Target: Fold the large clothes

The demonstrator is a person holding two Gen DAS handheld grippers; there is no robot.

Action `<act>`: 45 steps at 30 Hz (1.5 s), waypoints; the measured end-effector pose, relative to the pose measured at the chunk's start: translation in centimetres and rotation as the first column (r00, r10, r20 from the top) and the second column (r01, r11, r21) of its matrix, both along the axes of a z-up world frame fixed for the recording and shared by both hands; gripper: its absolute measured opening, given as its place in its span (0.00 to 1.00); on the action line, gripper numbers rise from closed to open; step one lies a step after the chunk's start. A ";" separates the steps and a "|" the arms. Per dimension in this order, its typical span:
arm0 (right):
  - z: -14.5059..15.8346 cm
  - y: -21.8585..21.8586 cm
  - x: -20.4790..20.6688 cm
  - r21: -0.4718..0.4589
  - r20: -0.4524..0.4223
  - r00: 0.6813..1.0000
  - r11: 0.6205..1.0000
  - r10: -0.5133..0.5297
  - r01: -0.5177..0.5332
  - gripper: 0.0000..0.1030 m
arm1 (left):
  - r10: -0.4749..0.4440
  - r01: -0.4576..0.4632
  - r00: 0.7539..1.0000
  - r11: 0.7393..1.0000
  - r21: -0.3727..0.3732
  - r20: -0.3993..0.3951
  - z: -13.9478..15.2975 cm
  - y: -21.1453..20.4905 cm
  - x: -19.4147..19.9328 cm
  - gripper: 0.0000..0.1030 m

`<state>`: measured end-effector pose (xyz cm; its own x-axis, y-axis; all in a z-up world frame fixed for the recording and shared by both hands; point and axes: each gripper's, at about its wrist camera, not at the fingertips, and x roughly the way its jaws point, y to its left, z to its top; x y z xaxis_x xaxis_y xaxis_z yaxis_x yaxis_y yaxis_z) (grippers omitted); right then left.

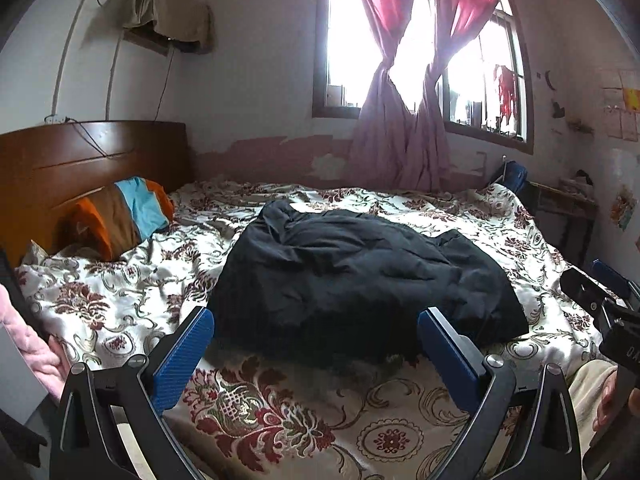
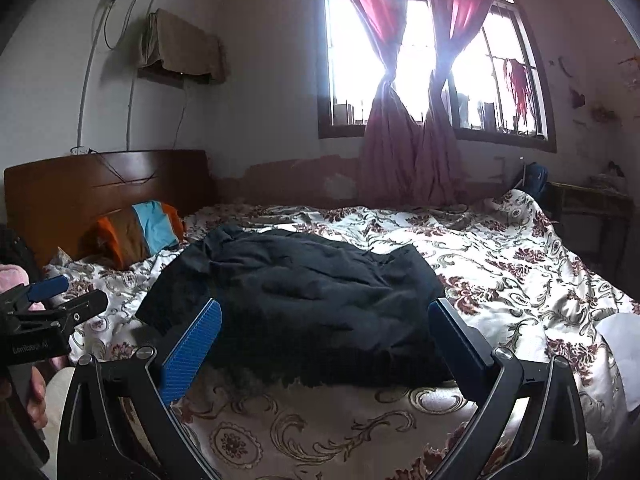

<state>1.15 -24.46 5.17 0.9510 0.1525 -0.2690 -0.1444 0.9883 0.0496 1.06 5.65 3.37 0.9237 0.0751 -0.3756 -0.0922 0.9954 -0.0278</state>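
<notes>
A large black garment lies bunched in a rough folded heap on the floral bedspread; it also shows in the right wrist view. My left gripper is open and empty, hovering just before the garment's near edge, blue pads wide apart. My right gripper is open and empty too, held above the near edge of the garment. The right gripper shows at the far right of the left wrist view, and the left gripper at the far left of the right wrist view.
A striped orange, brown and blue pillow leans on the wooden headboard at the left. A window with tied pink curtains is behind the bed. A small table stands at the right wall. A pink sleeve is at left.
</notes>
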 end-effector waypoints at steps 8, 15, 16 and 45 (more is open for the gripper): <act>-1.3 0.1 0.8 0.000 -0.039 0.999 1.000 -0.004 0.004 0.98 | 0.011 -0.011 0.999 1.000 -0.009 -0.039 -1.4 0.3 0.5 1.00; -1.8 0.2 1.0 0.001 -0.055 0.998 1.000 -0.004 0.004 0.98 | 0.007 -0.007 0.999 1.000 0.002 -0.051 -2.0 0.1 0.9 1.00; -1.8 0.2 1.0 0.001 -0.056 0.998 1.000 -0.004 0.004 0.98 | 0.006 -0.006 0.999 1.000 0.003 -0.051 -2.0 0.0 0.9 1.00; -2.2 0.2 1.2 0.009 -0.074 0.997 1.000 -0.004 0.005 0.98 | 0.003 -0.002 0.999 1.000 0.016 -0.052 -2.1 -0.4 0.8 1.00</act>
<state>2.40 -24.29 2.96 0.9294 0.1506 -0.3369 -0.1353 0.9884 0.0686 1.85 5.30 1.31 0.9026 0.0841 -0.4222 -0.0958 0.9954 -0.0067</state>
